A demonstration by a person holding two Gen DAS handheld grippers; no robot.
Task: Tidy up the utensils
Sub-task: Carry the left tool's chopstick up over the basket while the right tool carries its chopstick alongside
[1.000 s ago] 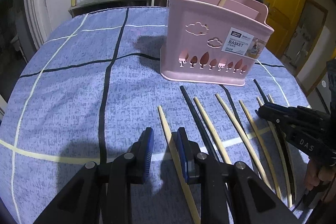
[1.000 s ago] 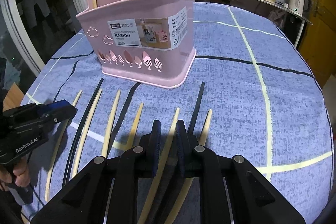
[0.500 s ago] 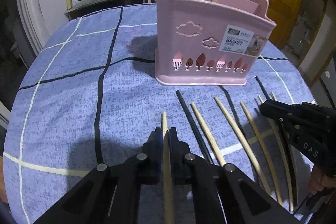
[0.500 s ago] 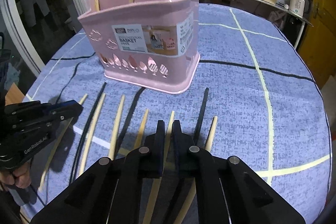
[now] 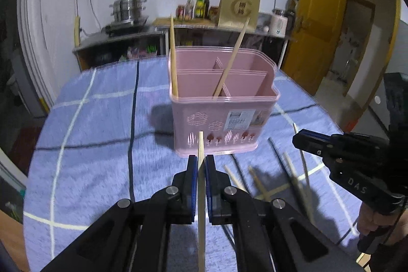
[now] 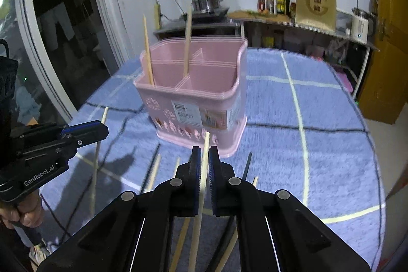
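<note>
While both grippers hang above the blue checked tablecloth (image 5: 89,134), each is clamped on one pale wooden chopstick. The left gripper (image 5: 201,170) has its jaws pressed tight onto its chopstick (image 5: 201,152), whose tip pokes out ahead of the pads. The right gripper (image 6: 203,162) pinches its own chopstick (image 6: 205,144) the same way, having just finished closing on it. Both sticks run along the line of the fingers, long axis pointing forward and slightly up toward the pink basket (image 5: 224,98).

That basket stands straight ahead of both grippers, beyond the stick tips, with its open top facing up and dividers splitting it into compartments. Two chopsticks already stand in it: one upright (image 5: 173,55) at its left edge and one leaning (image 5: 233,57) across the middle. Neither hand looks clearly nearer; the basket sits a little right of centre for the left and a little left of centre for the right.

More chopsticks, pale and black (image 6: 247,166), lie on the cloth between the grippers and the basket.

The coming move probably hinges on tipping each stick from its forward slant to point downward over an open compartment, since the rim stands higher than the tips appear now.
</note>
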